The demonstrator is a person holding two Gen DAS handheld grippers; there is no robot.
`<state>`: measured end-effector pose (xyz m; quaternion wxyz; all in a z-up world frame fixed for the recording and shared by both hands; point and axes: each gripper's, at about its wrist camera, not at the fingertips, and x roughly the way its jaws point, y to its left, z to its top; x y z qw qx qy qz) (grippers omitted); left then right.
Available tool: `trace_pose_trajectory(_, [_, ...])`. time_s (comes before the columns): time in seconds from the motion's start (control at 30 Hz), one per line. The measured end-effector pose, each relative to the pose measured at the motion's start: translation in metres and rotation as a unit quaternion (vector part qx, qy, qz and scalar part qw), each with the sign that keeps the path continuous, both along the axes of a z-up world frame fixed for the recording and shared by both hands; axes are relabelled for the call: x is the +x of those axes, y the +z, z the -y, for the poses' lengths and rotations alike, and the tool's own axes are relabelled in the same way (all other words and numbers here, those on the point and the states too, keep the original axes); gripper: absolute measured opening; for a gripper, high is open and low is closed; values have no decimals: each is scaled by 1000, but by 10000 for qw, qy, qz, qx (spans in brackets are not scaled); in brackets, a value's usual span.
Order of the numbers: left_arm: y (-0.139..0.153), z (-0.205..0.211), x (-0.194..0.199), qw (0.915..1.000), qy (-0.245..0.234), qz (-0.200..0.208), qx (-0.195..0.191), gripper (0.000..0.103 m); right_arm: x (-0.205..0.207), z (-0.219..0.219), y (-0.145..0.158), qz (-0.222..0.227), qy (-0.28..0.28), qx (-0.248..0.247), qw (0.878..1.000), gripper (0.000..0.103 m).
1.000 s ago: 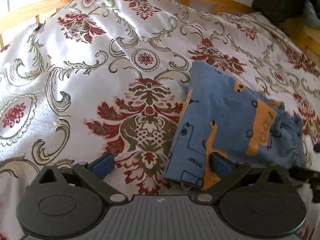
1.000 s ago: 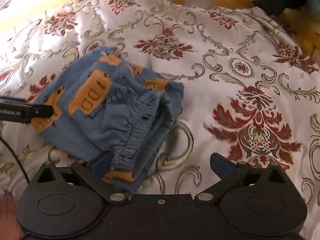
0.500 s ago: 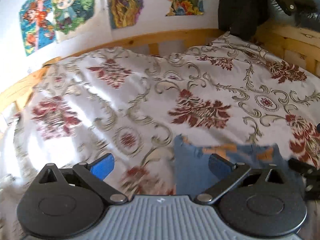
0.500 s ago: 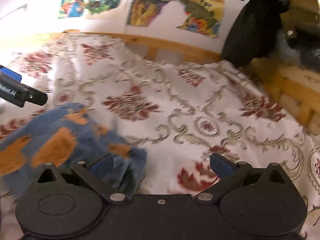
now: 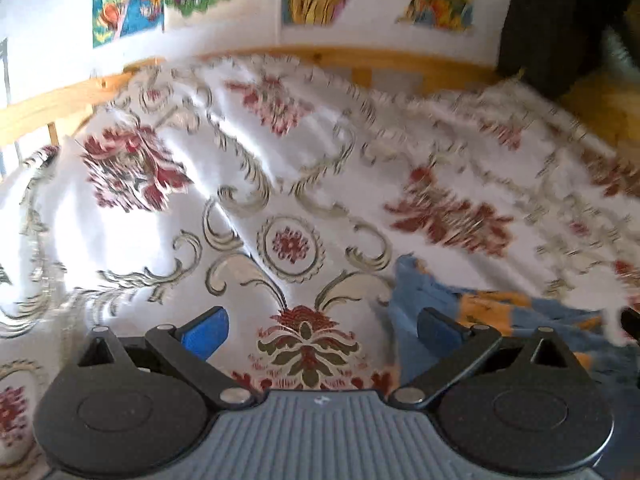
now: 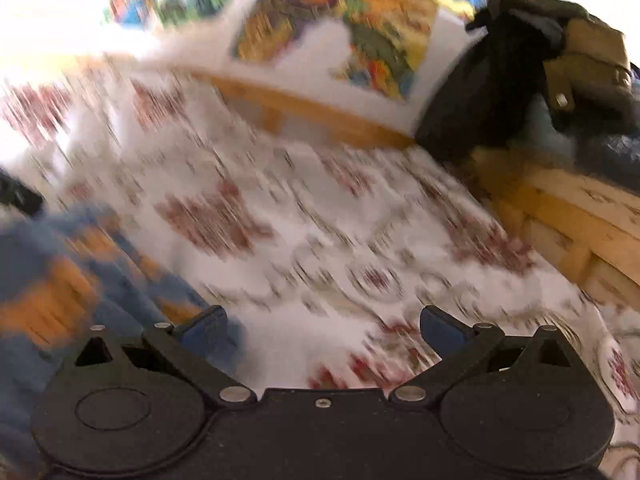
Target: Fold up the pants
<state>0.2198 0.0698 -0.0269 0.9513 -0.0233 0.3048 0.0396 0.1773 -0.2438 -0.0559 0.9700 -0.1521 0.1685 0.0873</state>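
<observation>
Lying bundled at four o'clock, the pants (image 5: pixel 500 320) could be disturbed if snagged by the wide-open, empty left tongs (image 5: pixel 322 330) or right tongs (image 6: pixel 322 330).

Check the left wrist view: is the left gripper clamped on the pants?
No. The left gripper stands wide open over the bedspread, and the pants lie by its right finger, ungripped.

The pants (image 5: pixel 500 320) are blue with orange printed patches, lying folded in a loose, rumpled bundle on the patterned bedspread; the right wrist view shows them only blurred (image 6: pixel 60 280).
</observation>
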Motion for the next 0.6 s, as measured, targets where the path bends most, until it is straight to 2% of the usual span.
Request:
trace_pose_trajectory(0.07, [4,2,-16,9999,-122,46,-31,103,-12,-7,8,90,320,155,9993,102])
trace_pose_trajectory(0.13, [-3,9,-24,9995,-190,-210,145,103,-20,-20,7,-141,586,-44,9982,102])
trace_pose_trajectory(0.2, [-14,14,-32,9982,-256,-441,303,103,-29,-34,-4,-632,837,-495,9933,102])
trace_pose_trajectory(0.27, [-23,14,-42,9978,-309,-471,355,103,-36,-44,-18,-1121,988,-1066,9830,102])
trace_pose_trajectory(0.33, [-28,10,-54,9981,-328,-444,290,103,-46,-42,-18,-1013,1055,-1218,9817,102])
trace_pose_trajectory(0.4, [-27,6,-62,9984,-285,-475,118,103,-48,-36,-6,-1020,1119,-1236,9807,102])
trace_pose_trajectory(0.5, [-15,4,-66,9985,-255,-471,99,103,-51,-19,18,-532,927,-814,9909,102])
trace_pose_trajectory(0.6, [-4,13,-68,9976,-520,-128,432,103,-32,-18,27,-448,871,-437,9942,102])
